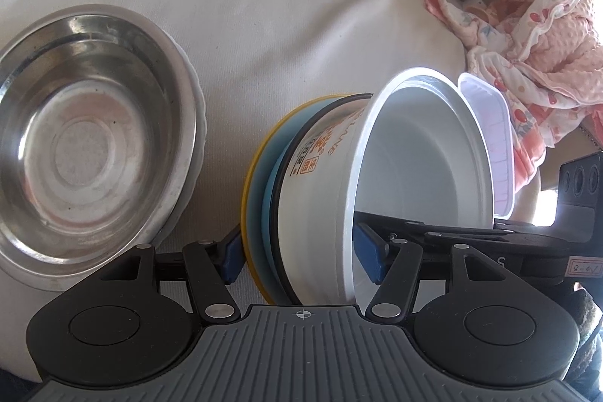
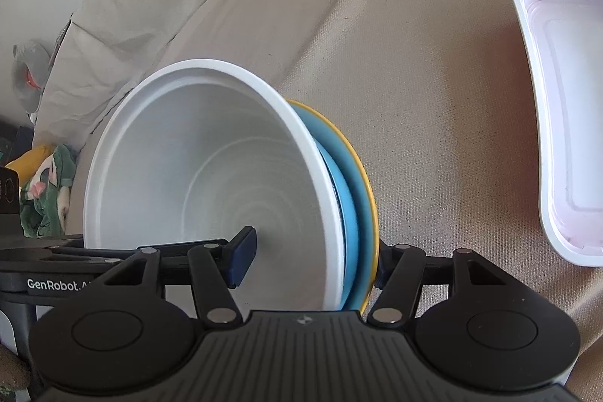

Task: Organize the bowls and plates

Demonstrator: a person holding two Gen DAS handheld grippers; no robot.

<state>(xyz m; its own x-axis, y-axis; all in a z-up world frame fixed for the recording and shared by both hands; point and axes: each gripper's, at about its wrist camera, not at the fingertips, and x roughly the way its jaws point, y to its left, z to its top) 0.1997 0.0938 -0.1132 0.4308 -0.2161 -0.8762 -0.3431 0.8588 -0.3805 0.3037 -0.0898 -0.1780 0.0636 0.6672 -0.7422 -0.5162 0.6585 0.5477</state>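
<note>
both grippers point steeply down at one tilted stack. left gripper (image 1: 299, 247) spread wide around the stack, blue pads clear of it. right gripper (image 2: 309, 257) pinches white bowl (image 1: 410, 153) together with the blue plate (image 1: 264, 191) and yellow plate (image 1: 247, 198) behind it. steel bowl (image 1: 90, 138) sits apart on the beige cloth (image 1: 286, 25). white tray (image 2: 565, 100) lies nearby; pink clothes (image 1: 539, 36) beyond.

two bowls (image 1: 94, 138) (image 1: 395, 176), two plates (image 2: 354, 183) (image 2: 371, 198), one tray (image 2: 565, 100).
</note>
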